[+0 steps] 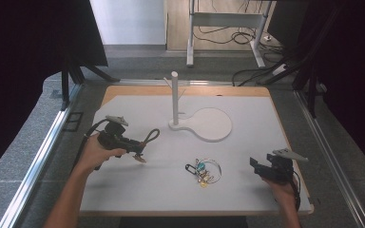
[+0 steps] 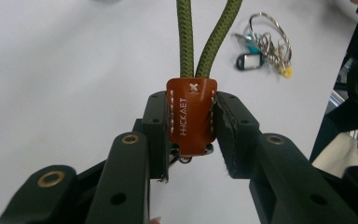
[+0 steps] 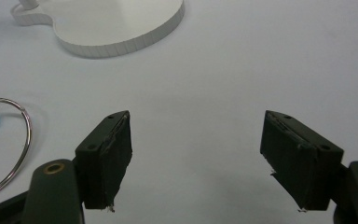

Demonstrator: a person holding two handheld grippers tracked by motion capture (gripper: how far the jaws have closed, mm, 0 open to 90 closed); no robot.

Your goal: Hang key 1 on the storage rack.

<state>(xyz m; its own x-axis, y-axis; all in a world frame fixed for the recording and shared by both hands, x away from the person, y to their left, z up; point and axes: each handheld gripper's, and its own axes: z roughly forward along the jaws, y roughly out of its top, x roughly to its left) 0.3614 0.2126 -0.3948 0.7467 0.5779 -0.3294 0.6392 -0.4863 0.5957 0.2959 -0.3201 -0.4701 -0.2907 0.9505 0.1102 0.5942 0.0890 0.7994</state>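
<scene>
White counter (image 1: 247, 185) carries one white stand (image 1: 200, 119) with a post, and one bunch of keys (image 1: 202, 170) on rings. Left gripper (image 2: 192, 135) clenches one orange leather tag (image 2: 191, 116) on a green cord loop (image 2: 205, 32); right gripper (image 3: 196, 158) jaws released. Grey floor beyond.

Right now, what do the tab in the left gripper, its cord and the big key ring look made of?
Tab: looks like tan leather, smooth with a slight sheen; white edge stitching and stamped lettering point that way, though it could be faux.
Cord: olive braided textile, matte; the weave is visible.
Key ring: thin silvery metal wire, polished, catching bright highlights.
Left gripper is clamped on the tab.
</scene>
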